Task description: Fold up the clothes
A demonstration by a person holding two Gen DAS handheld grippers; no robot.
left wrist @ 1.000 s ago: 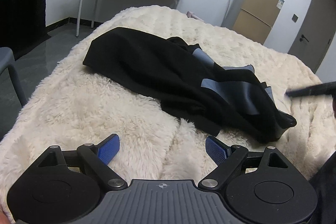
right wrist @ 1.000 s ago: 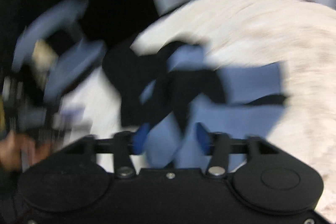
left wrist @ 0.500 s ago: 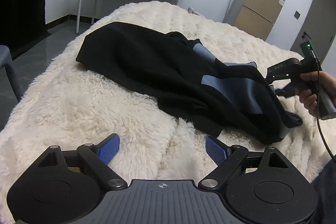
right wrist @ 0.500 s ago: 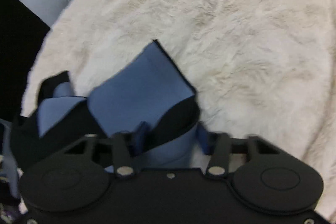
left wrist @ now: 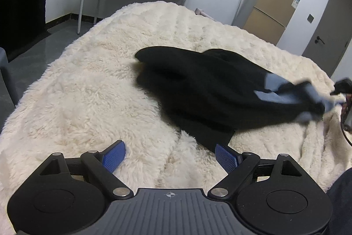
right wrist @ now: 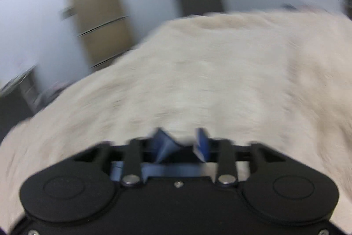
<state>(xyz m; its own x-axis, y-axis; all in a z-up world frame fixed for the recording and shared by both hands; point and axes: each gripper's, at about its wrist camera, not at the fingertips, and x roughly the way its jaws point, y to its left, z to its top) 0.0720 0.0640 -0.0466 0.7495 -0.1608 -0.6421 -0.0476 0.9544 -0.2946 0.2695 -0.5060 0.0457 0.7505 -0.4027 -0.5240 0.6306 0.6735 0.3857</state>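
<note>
Dragged rightward across the bed since a second ago, the black-and-blue garment (left wrist: 211,89) now lies stretched and blurred on the cream fleece blanket (left wrist: 88,91). Its near corner rests just ahead of the left gripper (left wrist: 169,154), and its blue-panelled end is drawn toward the right gripper (left wrist: 341,86) at the frame's edge. Wide apart and empty, the left gripper's blue pads hover over bare fleece.

From the right wrist, heavily blurred, the right gripper (right wrist: 179,143) shows blue cloth bunched between its jaws, which are opening; whether the pads bite it cannot be told.

By appearances the step in hand is pulling the garment out flat before any fold. Next, the idle left gripper would need to take the near black edge.
</note>
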